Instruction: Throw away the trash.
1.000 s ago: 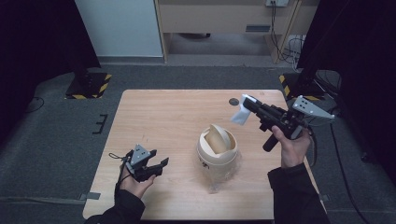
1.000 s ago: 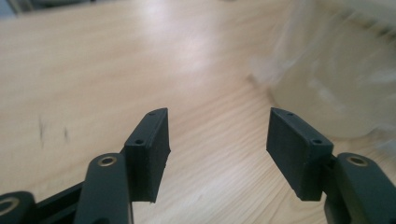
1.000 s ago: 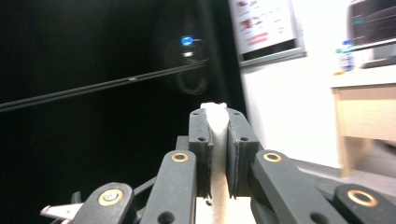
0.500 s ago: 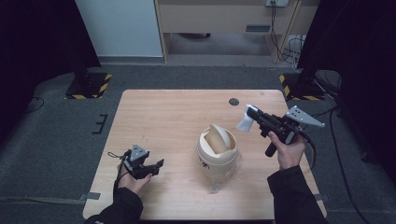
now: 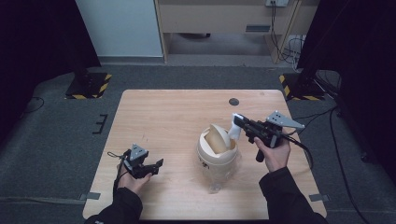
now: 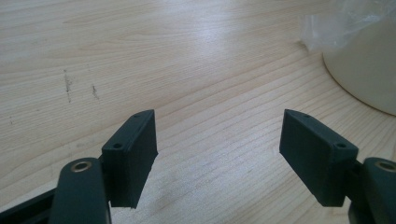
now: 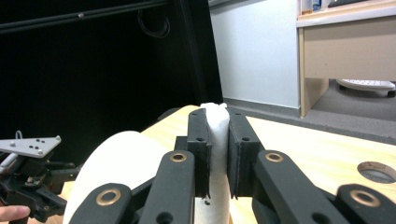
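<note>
Wooden tabletop [image 5: 163,121], dark floor around. Cream swing-lid bin [image 5: 216,151] sits toward its right-front part. Right gripper [image 5: 237,122] clamped on white tissue wad [image 5: 234,129], just beside bin's lid. Left gripper [image 5: 156,165] near front-left edge, jaws just been opening, nothing btwn. Best: push the flap w/ wad, release once inside.

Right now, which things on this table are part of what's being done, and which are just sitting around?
In use:
- white tissue wad, clamped in the right tool
- cream swing-lid bin with clear liner, beside that tool
- left tool, open and empty, resting on the table

Lying about:
- round cable hole in the tabletop
- yellow-black striped stand bases on the floor
</note>
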The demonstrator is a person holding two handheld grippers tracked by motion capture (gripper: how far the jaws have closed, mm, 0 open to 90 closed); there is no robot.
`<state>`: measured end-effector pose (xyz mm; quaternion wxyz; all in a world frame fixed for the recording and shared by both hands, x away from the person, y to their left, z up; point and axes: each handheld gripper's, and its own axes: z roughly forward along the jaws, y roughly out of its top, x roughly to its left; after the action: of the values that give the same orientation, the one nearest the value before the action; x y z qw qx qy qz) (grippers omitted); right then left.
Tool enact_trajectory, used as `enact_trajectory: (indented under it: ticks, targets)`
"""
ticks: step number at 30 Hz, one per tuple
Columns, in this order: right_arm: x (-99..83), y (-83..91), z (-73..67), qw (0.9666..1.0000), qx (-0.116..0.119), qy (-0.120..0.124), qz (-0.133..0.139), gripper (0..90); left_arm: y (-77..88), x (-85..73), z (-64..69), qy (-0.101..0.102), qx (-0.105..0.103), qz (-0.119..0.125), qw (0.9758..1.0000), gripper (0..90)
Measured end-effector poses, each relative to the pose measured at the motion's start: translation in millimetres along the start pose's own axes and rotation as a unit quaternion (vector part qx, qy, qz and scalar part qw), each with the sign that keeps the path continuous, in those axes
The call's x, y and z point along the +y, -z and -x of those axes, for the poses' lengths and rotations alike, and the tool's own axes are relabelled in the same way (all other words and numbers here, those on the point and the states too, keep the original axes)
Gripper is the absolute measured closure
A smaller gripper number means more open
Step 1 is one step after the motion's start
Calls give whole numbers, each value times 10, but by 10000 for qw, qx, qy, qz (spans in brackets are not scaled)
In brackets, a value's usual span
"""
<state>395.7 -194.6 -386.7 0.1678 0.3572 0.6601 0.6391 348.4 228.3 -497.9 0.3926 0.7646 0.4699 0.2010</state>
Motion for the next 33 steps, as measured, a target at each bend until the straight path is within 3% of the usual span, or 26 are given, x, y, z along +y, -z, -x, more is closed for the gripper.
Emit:
enact_trajectory:
  ticks: [13,16,24,30,33]
  targets:
    - [-130,-129,-46,9995,-48,-112,-287,801,2,5,0,-6,1,16,10000,271]
    - [-176,-164,-47,9989,-26,-177,-443,754,4,6,-1,-4,-1,27,10000,271]
    - [-159,-155,-52,9987,-11,-345,-372,689,4,5,-4,3,-6,25,10000,271]
    - [-105,-80,20,9987,-290,-238,-347,559,-1,-7,-24,14,14,-61,10000,265]
    - [-145,-19,114,9973,-558,-236,-404,474,-16,-25,-49,61,61,-143,9999,251]
